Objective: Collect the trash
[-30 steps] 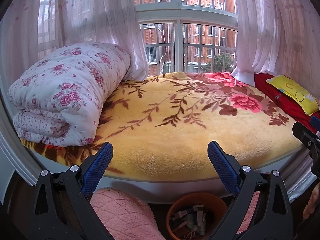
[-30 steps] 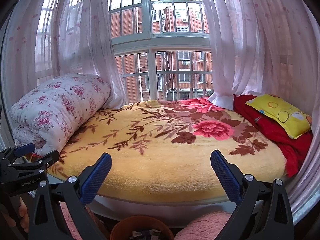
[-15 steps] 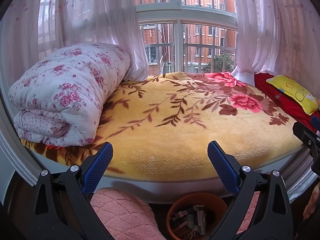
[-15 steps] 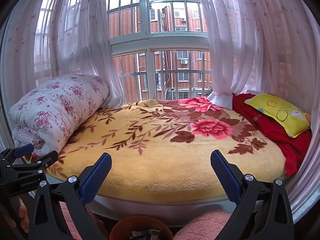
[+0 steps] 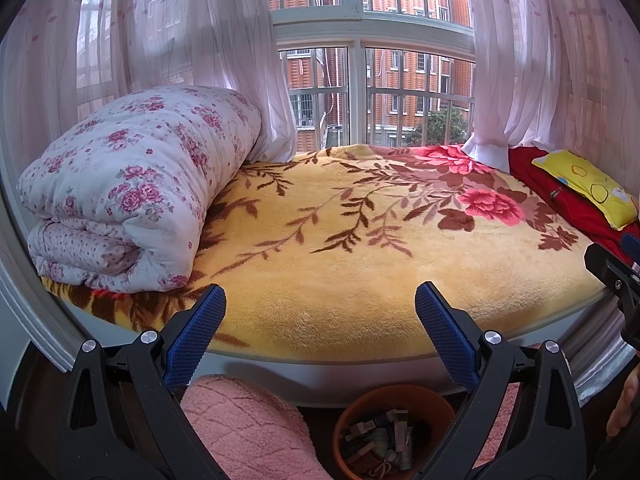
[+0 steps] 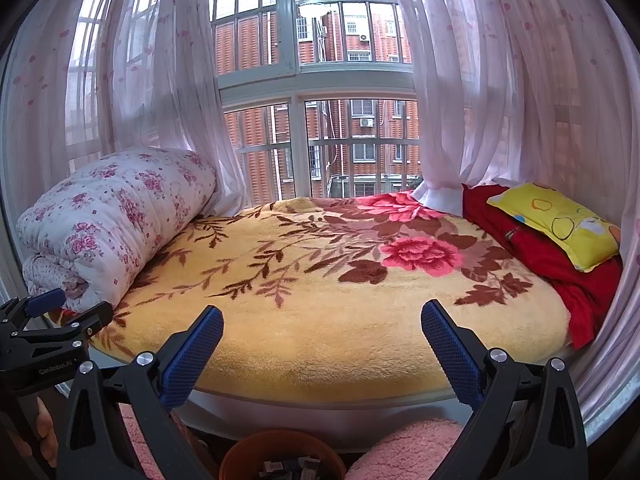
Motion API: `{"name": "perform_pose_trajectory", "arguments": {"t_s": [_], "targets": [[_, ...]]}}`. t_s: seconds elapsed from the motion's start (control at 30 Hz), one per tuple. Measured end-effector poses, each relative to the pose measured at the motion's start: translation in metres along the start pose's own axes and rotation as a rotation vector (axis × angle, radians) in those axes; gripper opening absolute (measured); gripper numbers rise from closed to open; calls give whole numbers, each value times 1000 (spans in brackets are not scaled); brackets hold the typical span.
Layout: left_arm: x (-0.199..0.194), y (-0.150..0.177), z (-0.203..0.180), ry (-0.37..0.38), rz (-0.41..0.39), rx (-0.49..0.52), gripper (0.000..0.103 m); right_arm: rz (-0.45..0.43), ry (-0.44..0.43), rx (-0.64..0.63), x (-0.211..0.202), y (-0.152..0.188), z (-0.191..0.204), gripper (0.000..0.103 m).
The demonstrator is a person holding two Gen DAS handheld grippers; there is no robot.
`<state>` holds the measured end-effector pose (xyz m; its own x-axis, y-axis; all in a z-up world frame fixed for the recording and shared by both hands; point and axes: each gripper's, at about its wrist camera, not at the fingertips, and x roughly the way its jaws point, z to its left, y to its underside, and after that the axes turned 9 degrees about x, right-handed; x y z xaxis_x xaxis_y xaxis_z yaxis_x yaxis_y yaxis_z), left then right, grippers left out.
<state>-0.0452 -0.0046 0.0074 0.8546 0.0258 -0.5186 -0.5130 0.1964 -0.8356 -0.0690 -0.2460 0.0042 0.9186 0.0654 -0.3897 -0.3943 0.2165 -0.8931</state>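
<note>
Item: trash collection, closing or idle step, by judgement. Left gripper (image 5: 320,312) is hovering low before the bed (image 5: 340,280), its blue fingers (image 5: 196,336) standing wide apart and holding nothing; right gripper (image 6: 322,328) is hovering alongside, fingers likewise spread and empty. Trash bin (image 5: 394,394) — an orange round tub — is sitting on the floor just under the bed's edge, between two pink fluffy cushions (image 5: 248,432); small packets and tubes (image 5: 380,436) are already lying inside it. Yellow floral blanket (image 6: 320,300) is showing no loose litter; a rolled floral quilt (image 5: 132,192) is lying at the left, a yellow pillow (image 6: 560,220) on red cloth (image 6: 560,272) at the right. Next move — probably scanning for any remaining scrap, then lowering open fingers over it; none is visible now.
</note>
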Motion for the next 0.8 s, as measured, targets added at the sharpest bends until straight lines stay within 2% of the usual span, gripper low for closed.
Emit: {"name": "perform_pose_trajectory", "arguments": {"t_s": [0.8], "targets": [[1,2,0,4,3,3,93,7,4,4,1,2,-3,98]]}}
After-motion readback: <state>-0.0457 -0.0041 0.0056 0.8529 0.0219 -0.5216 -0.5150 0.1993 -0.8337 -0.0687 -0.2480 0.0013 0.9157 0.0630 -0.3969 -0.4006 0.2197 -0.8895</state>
